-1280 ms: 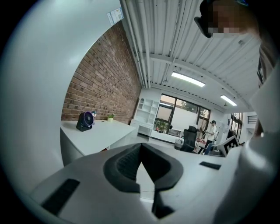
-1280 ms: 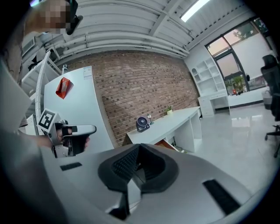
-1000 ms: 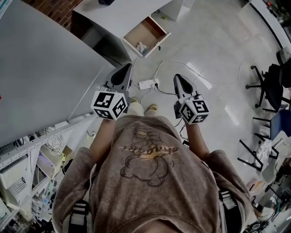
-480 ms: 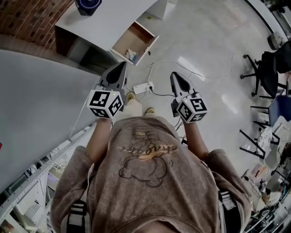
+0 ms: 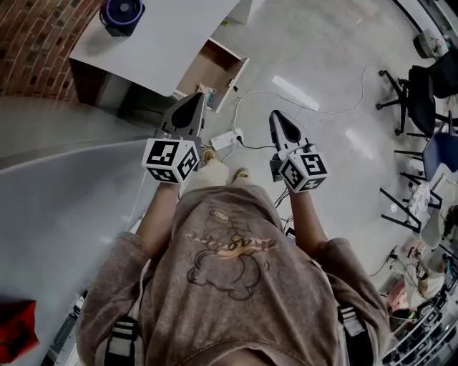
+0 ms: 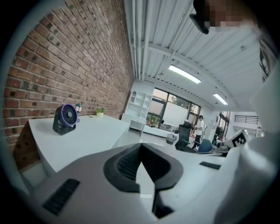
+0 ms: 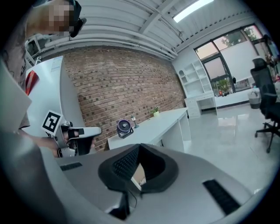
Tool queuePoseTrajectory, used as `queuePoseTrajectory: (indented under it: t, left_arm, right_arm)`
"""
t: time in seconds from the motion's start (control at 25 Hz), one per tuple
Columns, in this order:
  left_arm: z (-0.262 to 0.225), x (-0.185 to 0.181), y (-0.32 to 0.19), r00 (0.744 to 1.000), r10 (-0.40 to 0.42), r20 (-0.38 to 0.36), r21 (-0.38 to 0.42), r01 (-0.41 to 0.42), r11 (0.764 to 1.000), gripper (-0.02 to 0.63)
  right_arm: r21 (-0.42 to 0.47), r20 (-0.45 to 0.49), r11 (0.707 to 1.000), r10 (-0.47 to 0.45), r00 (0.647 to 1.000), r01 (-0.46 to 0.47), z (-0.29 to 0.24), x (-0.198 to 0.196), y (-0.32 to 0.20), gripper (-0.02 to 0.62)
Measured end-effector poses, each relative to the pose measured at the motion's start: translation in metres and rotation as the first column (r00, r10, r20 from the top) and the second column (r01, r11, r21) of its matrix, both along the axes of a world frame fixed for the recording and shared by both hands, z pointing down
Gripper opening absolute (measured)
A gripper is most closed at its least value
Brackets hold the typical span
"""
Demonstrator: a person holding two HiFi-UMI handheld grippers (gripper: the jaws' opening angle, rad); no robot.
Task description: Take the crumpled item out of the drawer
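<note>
The open wooden drawer (image 5: 217, 64) juts out of the white desk (image 5: 168, 39) at the top of the head view. A small pale crumpled item (image 5: 208, 91) shows at the drawer's near end, just past the tip of my left gripper (image 5: 196, 99). That gripper is shut and empty, held in the air short of the drawer. My right gripper (image 5: 275, 116) is level with it to the right, also shut and empty, over the floor. In the left gripper view the shut gripper (image 6: 141, 143) points over the desk top (image 6: 87, 140).
A purple fan (image 5: 120, 14) stands on the desk's far end. A white power strip (image 5: 227, 139) and cables lie on the floor between the grippers. Office chairs (image 5: 422, 86) stand at the right. A large grey panel (image 5: 64, 207) fills the left side.
The person has stepped towards the desk, so the drawer and fan now sit closer to the grippers. Both grippers have stayed shut and side by side.
</note>
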State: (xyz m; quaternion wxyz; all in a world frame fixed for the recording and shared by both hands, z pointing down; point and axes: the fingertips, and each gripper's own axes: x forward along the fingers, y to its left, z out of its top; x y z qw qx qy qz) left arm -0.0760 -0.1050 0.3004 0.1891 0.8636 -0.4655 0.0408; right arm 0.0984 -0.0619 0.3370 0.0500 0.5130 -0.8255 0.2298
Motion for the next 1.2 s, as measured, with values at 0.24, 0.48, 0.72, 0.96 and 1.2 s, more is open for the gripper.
queuePoseTrajectory:
  t: [0.24,0.48,0.72,0.96,1.2]
  left_arm:
    - [0.023,-0.008,-0.022,1.000,0.008,0.011,-0.035,-0.008,0.999,0.008]
    - [0.045,-0.012,-0.039,0.999,-0.029,0.015,-0.059,0.030,0.998,0.008]
    - [0.071,-0.017,-0.052,0.997,-0.081,0.002,-0.091,0.081,0.993,0.008]
    - [0.107,-0.016,-0.063,0.994,-0.107,0.012,-0.112,0.107,0.988,0.008]
    - [0.151,-0.018,-0.069,0.993,-0.116,0.029,-0.130,0.119,0.984,0.008]
  right_arm:
    - [-0.028,0.011,0.999,0.020,1.000,-0.020,0.019,-0.011,-0.018,-0.003]
    - [-0.054,0.015,0.998,-0.019,1.000,0.020,0.041,-0.014,-0.038,-0.003]
    - [-0.066,0.019,0.995,-0.069,0.997,0.070,0.064,-0.021,-0.066,-0.003]
    - [-0.080,0.019,0.989,-0.120,0.993,0.122,0.097,-0.032,-0.088,-0.003]
    - [-0.097,0.012,0.983,-0.155,0.988,0.156,0.137,-0.039,-0.098,-0.003]
